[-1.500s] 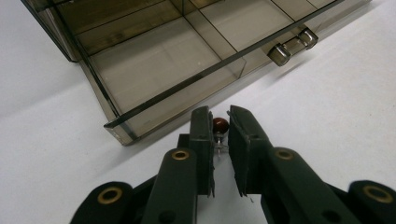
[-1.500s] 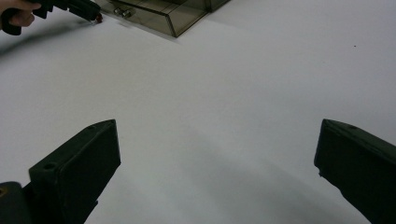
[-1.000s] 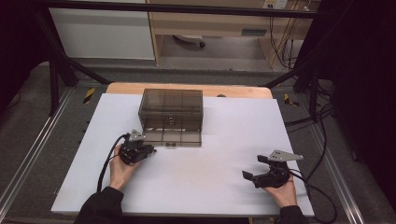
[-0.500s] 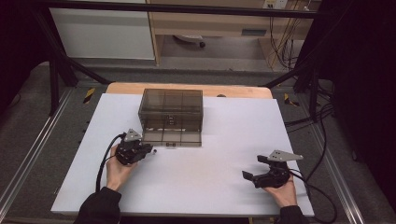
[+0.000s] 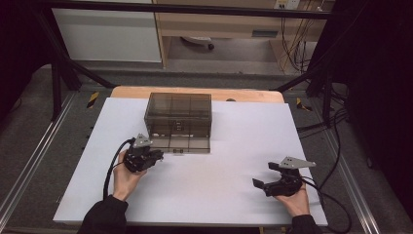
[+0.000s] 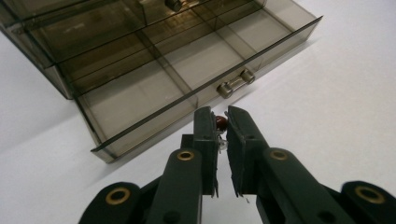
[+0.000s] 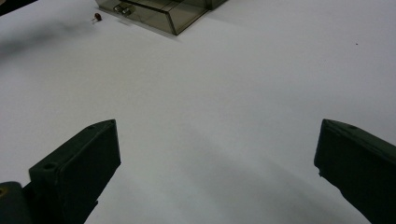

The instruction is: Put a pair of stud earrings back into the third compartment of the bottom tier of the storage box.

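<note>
Lifted slightly off the table, the left gripper [image 6: 222, 122] pinches a small red bead [image 6: 220, 122] before the open drawer [image 6: 187, 74], ready to drop it in; right gripper [image 7: 217, 154] gapes wide.

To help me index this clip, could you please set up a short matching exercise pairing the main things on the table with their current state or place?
Things:
1. left gripper
2. right gripper
3. smoky transparent plastic drawer box
4. small dark red bead-like part

States:
A. bottom drawer pulled out
B. jaws wide apart over bare white table
C. jaws closed on a small part
D. pinched between two black jaws, just in front of the drawer's handle

Pairs: 1-C, 2-B, 3-A, 4-D
</note>
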Motion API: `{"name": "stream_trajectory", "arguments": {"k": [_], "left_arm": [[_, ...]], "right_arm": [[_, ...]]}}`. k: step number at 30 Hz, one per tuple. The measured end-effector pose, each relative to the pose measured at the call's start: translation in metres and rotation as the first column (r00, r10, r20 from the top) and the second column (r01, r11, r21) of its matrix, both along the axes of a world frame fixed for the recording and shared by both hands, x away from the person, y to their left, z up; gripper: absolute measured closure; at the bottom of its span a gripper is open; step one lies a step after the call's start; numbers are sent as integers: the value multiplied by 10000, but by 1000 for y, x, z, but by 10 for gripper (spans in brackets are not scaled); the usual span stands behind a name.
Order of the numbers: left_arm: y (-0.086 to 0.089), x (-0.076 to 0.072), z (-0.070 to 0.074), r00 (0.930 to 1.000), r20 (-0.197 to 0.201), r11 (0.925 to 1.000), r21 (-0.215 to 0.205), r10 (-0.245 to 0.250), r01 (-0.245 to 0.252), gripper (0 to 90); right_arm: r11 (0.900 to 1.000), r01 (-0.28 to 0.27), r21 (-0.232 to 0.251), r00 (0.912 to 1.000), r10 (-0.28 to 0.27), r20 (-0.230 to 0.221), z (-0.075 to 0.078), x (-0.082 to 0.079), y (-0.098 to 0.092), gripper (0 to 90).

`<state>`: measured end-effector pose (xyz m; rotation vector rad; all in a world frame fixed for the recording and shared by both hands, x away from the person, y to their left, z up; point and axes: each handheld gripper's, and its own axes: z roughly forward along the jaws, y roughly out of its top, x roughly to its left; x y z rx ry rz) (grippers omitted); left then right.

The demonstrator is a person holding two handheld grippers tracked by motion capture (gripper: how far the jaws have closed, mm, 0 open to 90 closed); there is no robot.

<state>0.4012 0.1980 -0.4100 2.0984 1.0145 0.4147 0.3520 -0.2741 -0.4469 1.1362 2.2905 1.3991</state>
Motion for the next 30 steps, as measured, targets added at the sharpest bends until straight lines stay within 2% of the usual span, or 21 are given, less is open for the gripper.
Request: {"name": "stream_trajectory", "arguments": {"k": [9, 12, 13, 30], "left_arm": [[-19, -3, 11, 9997, 108, 9997, 103, -241, 240, 825], [-27, 1, 13, 9993, 215, 9995, 122, -309, 306, 825], [-29, 1, 14, 9995, 106, 9994, 136, -311, 309, 825], [-65, 23, 21, 9989, -21, 9983, 326, -478, 479, 825]], "right_arm": [[10000, -6, -41, 10000, 6, -5, -1, 0, 0, 10], [10000, 8, -45, 10000, -8, -25, 0, 0, 0, 10], [10000, 9, -26, 10000, -9, -15, 0, 0, 0, 10], [10000, -30, -90, 10000, 29, -26, 0, 0, 0, 10]]}}
